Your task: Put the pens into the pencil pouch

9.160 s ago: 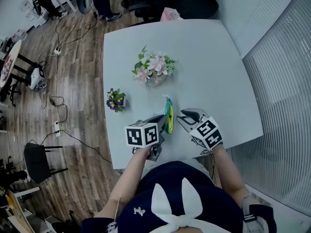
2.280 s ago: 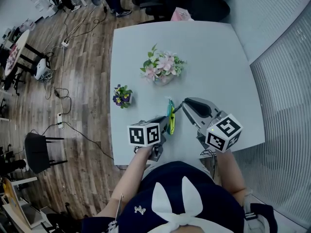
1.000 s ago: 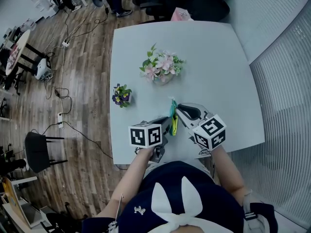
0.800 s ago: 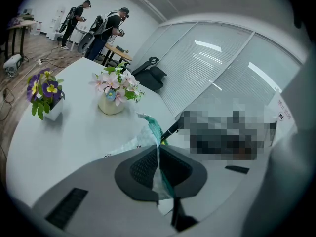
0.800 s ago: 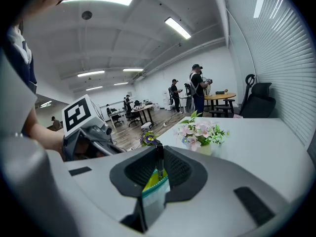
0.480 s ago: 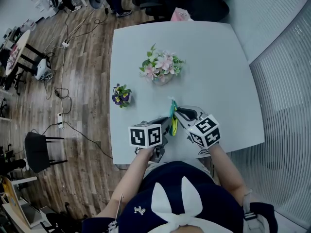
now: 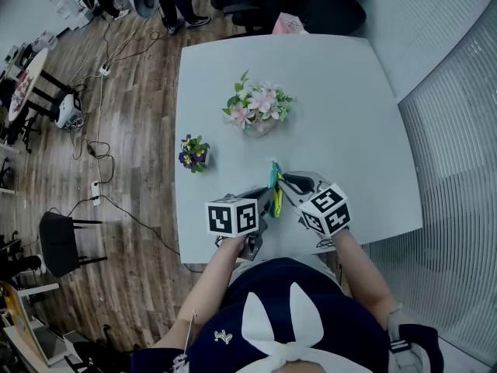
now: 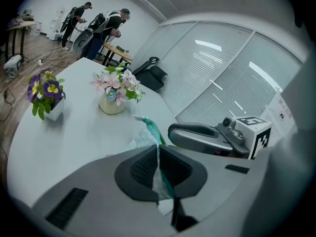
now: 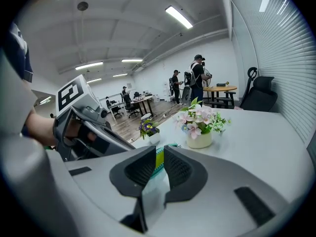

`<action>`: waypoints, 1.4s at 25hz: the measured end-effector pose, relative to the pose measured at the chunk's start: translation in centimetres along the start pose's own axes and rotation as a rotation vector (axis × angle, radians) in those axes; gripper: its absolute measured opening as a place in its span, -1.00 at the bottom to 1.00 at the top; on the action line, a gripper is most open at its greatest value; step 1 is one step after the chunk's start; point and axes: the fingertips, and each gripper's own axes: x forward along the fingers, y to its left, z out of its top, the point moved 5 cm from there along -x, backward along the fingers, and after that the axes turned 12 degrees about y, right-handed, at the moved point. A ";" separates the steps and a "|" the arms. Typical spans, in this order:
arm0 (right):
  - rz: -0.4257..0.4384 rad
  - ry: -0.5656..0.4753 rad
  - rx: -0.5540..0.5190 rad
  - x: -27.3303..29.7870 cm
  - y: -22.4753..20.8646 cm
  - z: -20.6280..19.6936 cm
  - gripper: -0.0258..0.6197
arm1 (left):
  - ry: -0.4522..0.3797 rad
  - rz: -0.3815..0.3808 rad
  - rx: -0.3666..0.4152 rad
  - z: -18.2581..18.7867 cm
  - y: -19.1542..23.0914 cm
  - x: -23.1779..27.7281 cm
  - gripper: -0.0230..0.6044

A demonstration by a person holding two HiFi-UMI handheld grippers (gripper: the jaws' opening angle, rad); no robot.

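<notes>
The pencil pouch [image 7: 273, 179] is translucent with a teal zipper and something yellow-green inside; it stands on edge near the white table's front. My left gripper [image 7: 267, 201] is shut on its near left edge, and the fabric runs down between the pads [image 8: 158, 168]. My right gripper [image 7: 284, 182] comes in from the right. Its jaws are narrowly apart on the pouch's other side, with zipper and yellow-green in the gap [image 9: 158, 168]. Each gripper shows in the other's view: the right gripper's body [image 8: 207, 137] and the left gripper's body [image 9: 91, 132]. No loose pen is visible.
A vase of pink and white flowers [image 7: 255, 109] stands mid-table, and a small pot of purple flowers [image 7: 189, 155] sits near the table's left edge [image 7: 180, 208]. Beyond the table are chairs, cables on the wood floor and people at far desks.
My right gripper has come down and nearer, from above and right of the pouch to right against it. My left gripper and the pouch have stayed in place.
</notes>
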 end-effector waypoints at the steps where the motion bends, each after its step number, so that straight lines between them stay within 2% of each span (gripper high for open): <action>1: -0.001 0.000 0.002 0.0 0.0 -0.1 -0.74 | 0.001 0.002 0.000 0.0 0.0 0.0 -0.83; 12: -0.008 -0.003 0.033 -0.1 -0.5 -0.6 -0.74 | -0.014 0.027 -0.008 0.7 1.3 -0.2 -0.83; 19: -0.015 0.004 0.050 -0.5 -0.9 -1.1 -0.75 | -0.013 0.083 -0.029 1.6 2.8 0.1 -0.83; 25: -0.031 0.018 0.079 -1.0 -1.9 -2.1 -0.75 | 0.041 0.120 0.035 1.5 3.0 3.0 -0.83; 30: -0.042 0.039 0.104 -1.3 -2.5 -3.1 -0.76 | 0.102 0.119 0.043 0.9 3.0 5.7 -0.83; 35: -0.050 0.053 0.132 -1.5 -3.3 -3.9 -0.76 | 0.183 0.205 0.122 -0.1 3.9 8.3 -0.83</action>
